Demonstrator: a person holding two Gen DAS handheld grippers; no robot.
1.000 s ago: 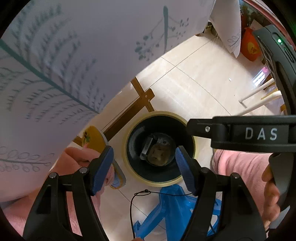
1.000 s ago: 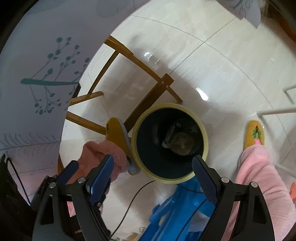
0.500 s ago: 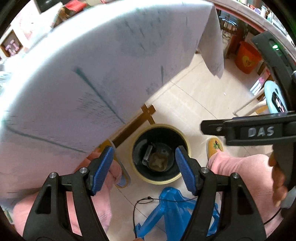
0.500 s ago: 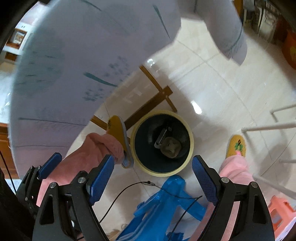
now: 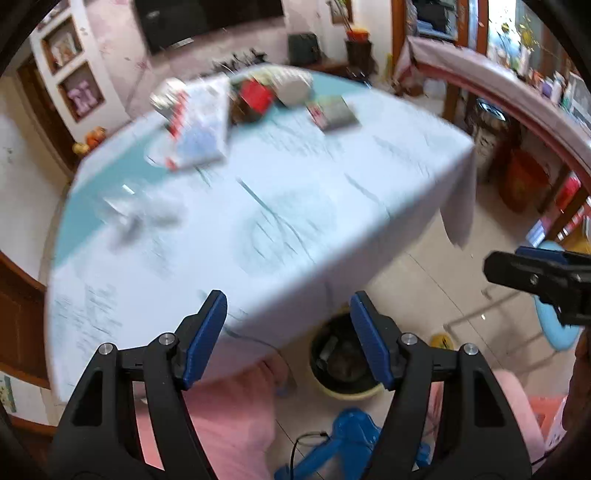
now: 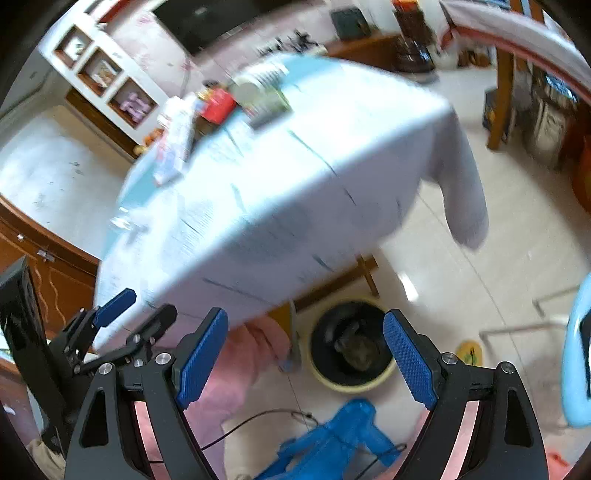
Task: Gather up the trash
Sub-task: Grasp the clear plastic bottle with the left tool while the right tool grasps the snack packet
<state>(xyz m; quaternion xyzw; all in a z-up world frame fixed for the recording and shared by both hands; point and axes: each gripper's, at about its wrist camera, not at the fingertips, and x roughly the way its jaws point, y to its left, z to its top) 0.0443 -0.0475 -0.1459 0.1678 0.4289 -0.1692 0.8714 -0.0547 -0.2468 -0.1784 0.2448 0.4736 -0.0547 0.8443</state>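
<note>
While our left gripper (image 5: 288, 336) and right gripper (image 6: 306, 360) gape empty above the trash bin (image 6: 349, 384), only the right view shows the table's wooden leg (image 6: 334, 278).

Home living-dining room, clothed table (image 5: 295, 206), wall television (image 5: 207, 18), photo shelves (image 6: 103, 77), tiled floor (image 6: 480, 258)

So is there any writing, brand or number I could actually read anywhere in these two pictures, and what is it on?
None can be read in either view.
Packets and boxes at the far end of the table: printed, but motion blur smears it.
Red box: too blurred.
Flat booklet: too small and blurred.
Framed pictures on the wall shelf: shapes only, not legible.
</note>
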